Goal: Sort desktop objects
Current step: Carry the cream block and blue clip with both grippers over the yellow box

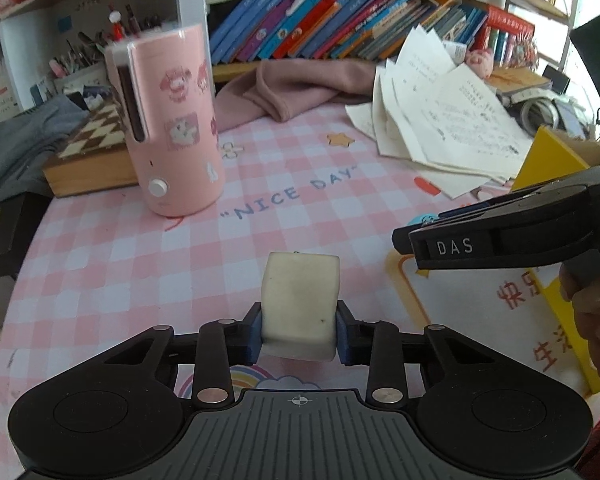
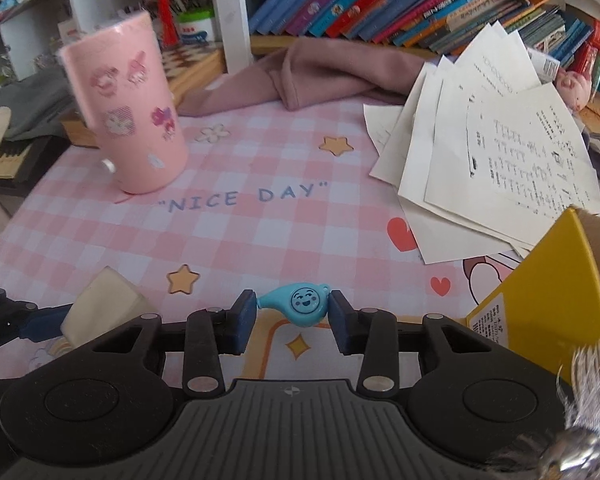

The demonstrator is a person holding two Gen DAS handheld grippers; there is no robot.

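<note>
Whistle edges behind fingers

The pink-and-white checked desk mat carries the words "NICE DAY" in blue-grey capitals inside quotation marks, printed near its middle, in front of the pink cylindrical container. That container bears cartoon stickers with no readable words. In the left wrist view, the black right gripper shows the white letters "DAS" on its side. Below it, red Chinese characters are printed on the mat's white panel, partly hidden. The loose white paper sheets hold printed black text too small to read. The book spines on the shelf show lettering that is illegible.
</note>
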